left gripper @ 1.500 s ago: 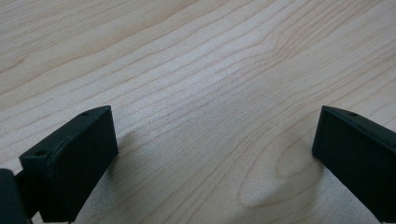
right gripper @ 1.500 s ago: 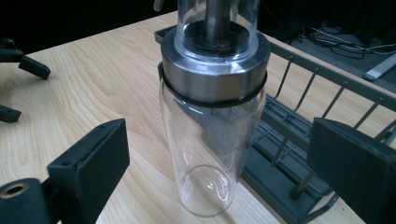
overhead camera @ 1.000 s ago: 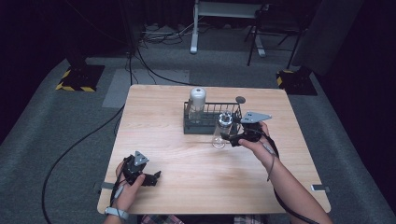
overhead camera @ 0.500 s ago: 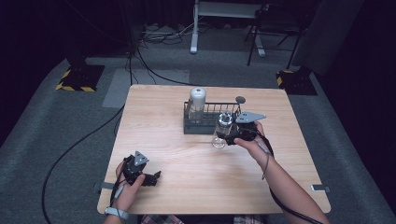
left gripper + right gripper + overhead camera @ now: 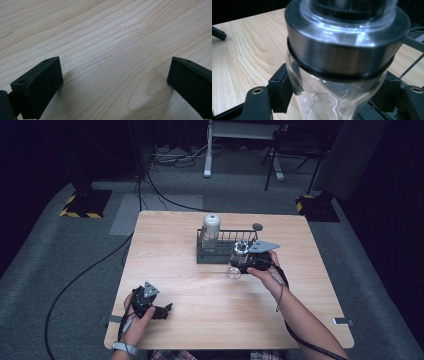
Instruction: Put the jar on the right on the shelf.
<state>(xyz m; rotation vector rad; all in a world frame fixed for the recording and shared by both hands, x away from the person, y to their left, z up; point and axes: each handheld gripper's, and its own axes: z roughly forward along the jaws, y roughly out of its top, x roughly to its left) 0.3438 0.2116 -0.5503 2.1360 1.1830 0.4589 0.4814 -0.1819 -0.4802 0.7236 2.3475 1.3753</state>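
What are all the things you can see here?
table: one, light wood, centre.
rack: one, dark wire, far middle of table.
white bottle: one, white and grey, upright in rack's left end.
glass bottle: one, clear with metal collar, in front of rack, clamped in right gripper's jaws.
left gripper: one, black, jaws open, near left edge of table.
right gripper: one, black, jaws just closed on glass bottle.

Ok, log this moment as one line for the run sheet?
right gripper: jaws just closed on clear bottle beside wire rack | left gripper: open, nothing between jaws, low over table
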